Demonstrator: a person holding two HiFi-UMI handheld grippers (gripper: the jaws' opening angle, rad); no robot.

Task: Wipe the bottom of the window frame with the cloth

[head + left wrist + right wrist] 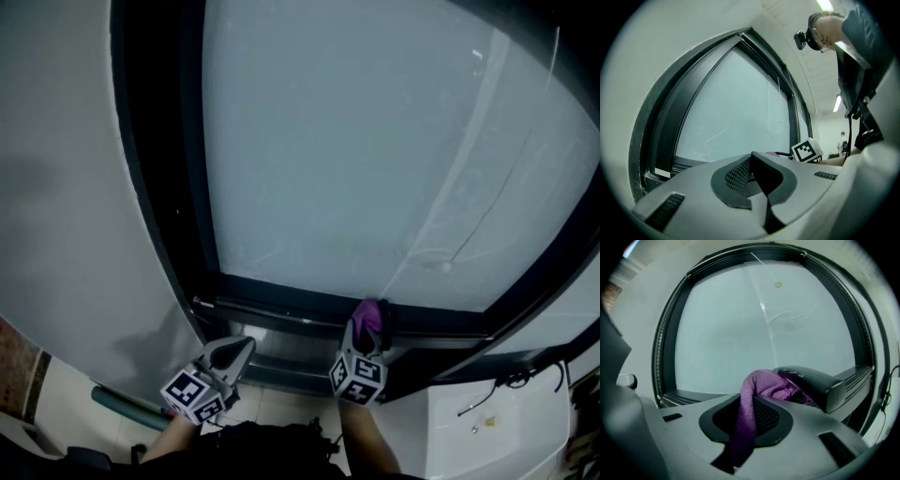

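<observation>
A purple cloth (369, 317) (759, 386) is bunched between the jaws of my right gripper (367, 325) (782, 380), which is shut on it. The cloth rests against the black bottom rail of the window frame (300, 307) (693, 397), just right of its middle. One end of the cloth hangs down over the lower jaw in the right gripper view. My left gripper (240, 347) (751, 156) is lower and to the left, over the grey sill track (281, 354). Its jaws meet at the tips with nothing between them.
The large frosted glass pane (375, 141) fills the frame above the rail. A white wall (66, 206) runs along the left. A teal tube (127, 407) lies at the lower left. A white unit (497, 422) with a black cable (514, 381) stands at the lower right.
</observation>
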